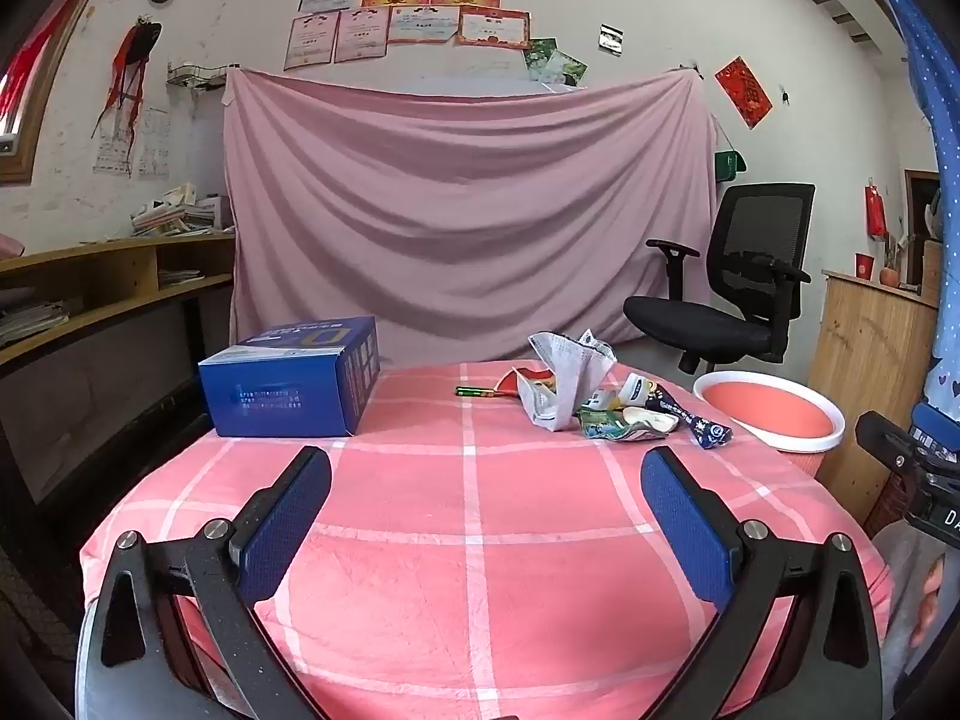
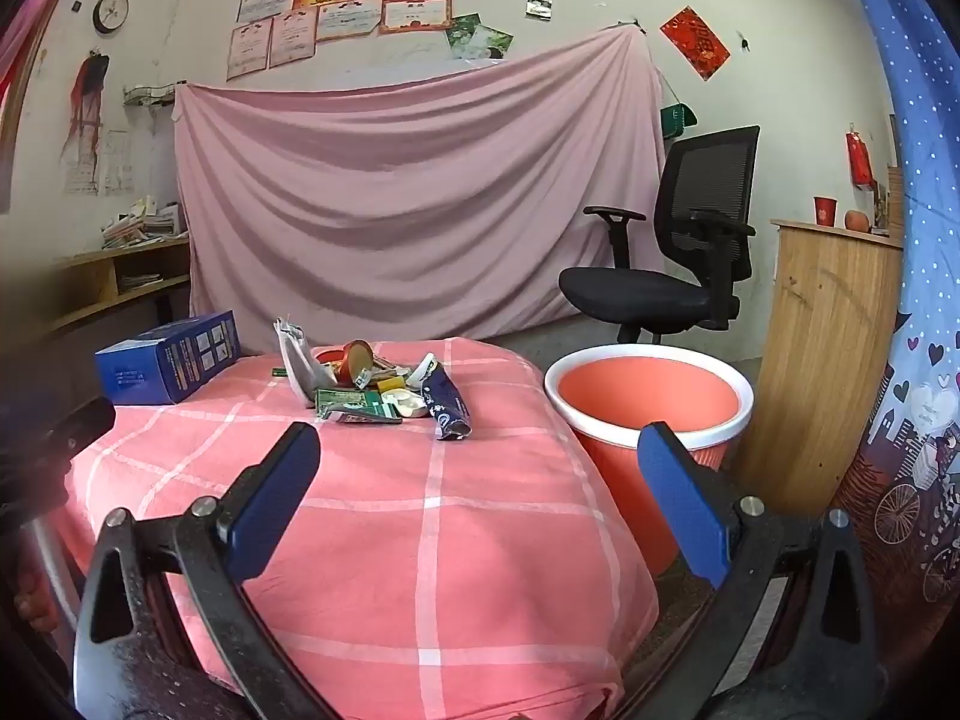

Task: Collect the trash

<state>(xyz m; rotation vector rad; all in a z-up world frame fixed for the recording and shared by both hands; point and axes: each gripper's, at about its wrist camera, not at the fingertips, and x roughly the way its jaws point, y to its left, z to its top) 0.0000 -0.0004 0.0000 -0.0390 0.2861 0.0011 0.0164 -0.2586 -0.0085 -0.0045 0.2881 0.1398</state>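
Left wrist view, blue box (image 1: 288, 384), print too blurred to read

The surface (image 1: 480, 516) wears a salmon-pink cloth crossed by white check lines. A royal-blue box (image 1: 294, 384) with paler print stands on it. The trash pile (image 2: 384, 387) mixes a grey-and-white crumpled mask (image 1: 564, 378), a green wrapper (image 2: 348, 402), a navy packet (image 2: 447, 405) with white lettering, and what may be a red-and-tan lid (image 2: 358, 360). The bin (image 2: 651, 399) is coral with a white rim. Each claw has blue textured pads (image 1: 282, 522) on black arms. Behind hangs a dusty-pink sheet (image 1: 468, 204).
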